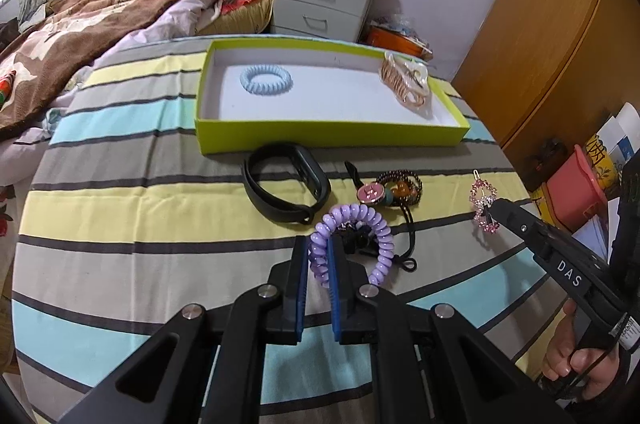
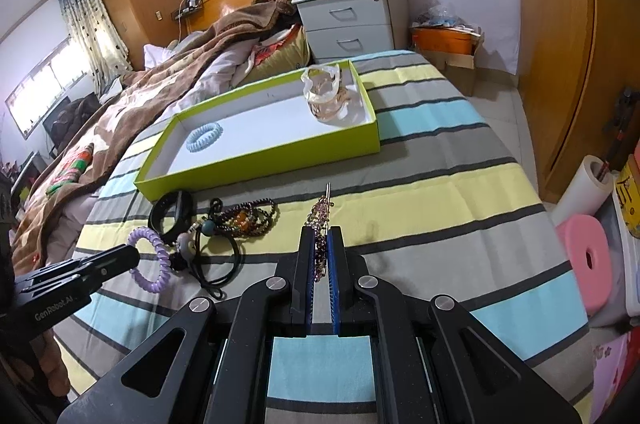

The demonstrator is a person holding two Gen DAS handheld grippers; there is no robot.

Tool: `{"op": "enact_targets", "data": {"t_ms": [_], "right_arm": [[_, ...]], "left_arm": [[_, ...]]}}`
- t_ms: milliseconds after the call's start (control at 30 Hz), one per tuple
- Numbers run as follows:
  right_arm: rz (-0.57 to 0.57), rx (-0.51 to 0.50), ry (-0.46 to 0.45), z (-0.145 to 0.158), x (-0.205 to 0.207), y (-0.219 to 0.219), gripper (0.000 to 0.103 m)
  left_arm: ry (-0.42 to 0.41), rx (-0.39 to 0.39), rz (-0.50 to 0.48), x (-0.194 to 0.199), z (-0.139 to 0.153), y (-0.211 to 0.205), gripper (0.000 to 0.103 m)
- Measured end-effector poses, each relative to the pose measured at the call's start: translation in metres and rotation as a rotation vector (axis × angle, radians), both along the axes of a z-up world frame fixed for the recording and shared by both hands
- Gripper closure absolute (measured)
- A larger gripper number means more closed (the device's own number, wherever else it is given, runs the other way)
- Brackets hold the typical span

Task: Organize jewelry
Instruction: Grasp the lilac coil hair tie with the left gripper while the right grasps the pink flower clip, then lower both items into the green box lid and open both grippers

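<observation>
My left gripper (image 1: 319,242) is shut on a purple spiral hair tie (image 1: 380,228), which also shows in the right wrist view (image 2: 154,264). My right gripper (image 2: 322,236) is shut on a pink beaded hair clip (image 2: 319,220); the clip shows in the left wrist view (image 1: 484,202). A lime-green box (image 1: 332,136) with a white inside holds a blue spiral hair tie (image 1: 266,80) at its left and a beige hair claw (image 1: 406,80) at its right. A black wristband (image 1: 288,188) and a dark bead bracelet bundle (image 1: 394,190) lie on the striped sheet in front of the box.
A black cord loop (image 1: 408,244) lies beside the purple tie. A brown blanket (image 1: 100,16) covers the bed's left side. A grey nightstand (image 1: 324,0) stands behind the bed. Boxes and a pink bin (image 1: 576,192) sit on the floor at the right.
</observation>
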State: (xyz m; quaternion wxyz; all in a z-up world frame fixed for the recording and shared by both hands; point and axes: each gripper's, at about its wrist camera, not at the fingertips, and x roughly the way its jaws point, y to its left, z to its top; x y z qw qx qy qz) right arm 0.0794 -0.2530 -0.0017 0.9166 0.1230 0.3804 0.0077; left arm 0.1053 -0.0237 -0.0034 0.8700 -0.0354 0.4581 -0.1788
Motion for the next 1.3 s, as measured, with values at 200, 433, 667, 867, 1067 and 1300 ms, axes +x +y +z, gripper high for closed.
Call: {"op": "enact_targets", "data": {"t_ms": [200, 433, 667, 867, 1067, 1300], "right_arm": [[0.003, -0.003, -0.017, 0.010, 0.000, 0.003, 0.097], [0.019, -0.011, -0.041, 0.023, 0.004, 0.008, 0.097], [0.046, -0.021, -0.062, 0.040, 0.023, 0.013, 0.097], [0.083, -0.026, -0.065, 0.051, 0.052, 0.021, 0.097], [0.126, -0.034, -0.059, 0.054, 0.087, 0.030, 0.097], [0.183, -0.016, -0.024, 0.045, 0.132, 0.041, 0.097]], "left_arm": [[-0.032, -0.007, 0.020, 0.000, 0.012, 0.007, 0.093], [-0.057, -0.012, 0.037, 0.005, 0.025, 0.014, 0.093], [-0.083, -0.018, 0.054, 0.016, 0.038, 0.022, 0.093], [-0.087, -0.017, 0.062, 0.034, 0.045, 0.026, 0.093], [-0.083, -0.016, 0.068, 0.055, 0.046, 0.026, 0.093], [-0.064, -0.015, 0.083, 0.086, 0.040, 0.026, 0.093]]}}
